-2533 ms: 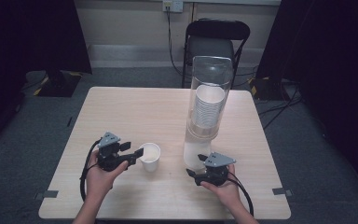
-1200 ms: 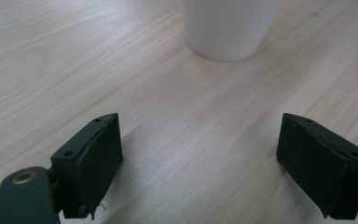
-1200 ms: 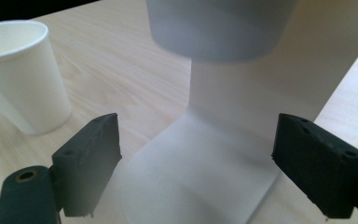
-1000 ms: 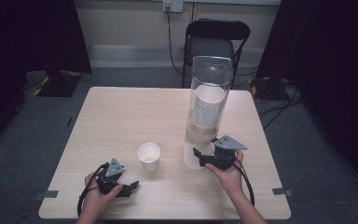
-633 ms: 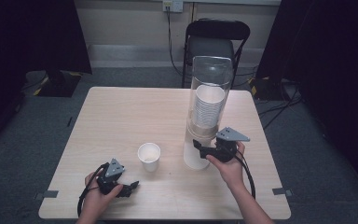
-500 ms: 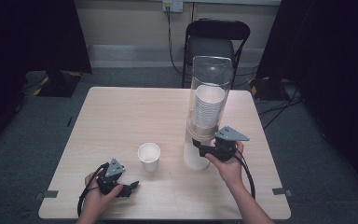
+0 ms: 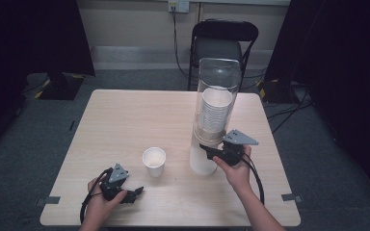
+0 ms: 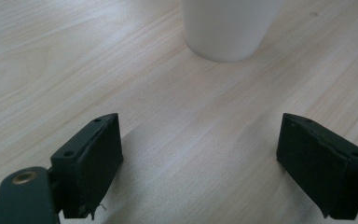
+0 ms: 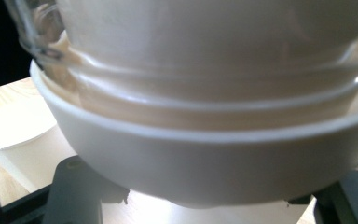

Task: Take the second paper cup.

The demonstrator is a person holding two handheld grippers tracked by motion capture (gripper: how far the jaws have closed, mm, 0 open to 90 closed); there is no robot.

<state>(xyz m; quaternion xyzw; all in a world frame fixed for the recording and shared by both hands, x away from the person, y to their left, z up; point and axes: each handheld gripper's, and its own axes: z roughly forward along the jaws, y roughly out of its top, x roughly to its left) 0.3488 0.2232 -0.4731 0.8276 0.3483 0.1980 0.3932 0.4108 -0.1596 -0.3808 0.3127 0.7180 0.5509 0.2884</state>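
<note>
A tall clear tube dispenser holds a stack of white paper cups over a white base. My right gripper is raised to the tube's lower end. In the right gripper view the lowest cup hangs from the tube mouth, and the right gripper stands open with a jaw on each side of the cup's lower part. A single white cup stands upright on the table. My left gripper rests open near the front edge, and that cup is well ahead of its jaws.
The wooden table has bare room at the back and left. A black folding chair stands behind the far edge. Cables trail from both grippers toward the front.
The left gripper drew back from the single cup to the front edge, leaving it standing. The right gripper rose off the table and moved in to the tube's lower end.
</note>
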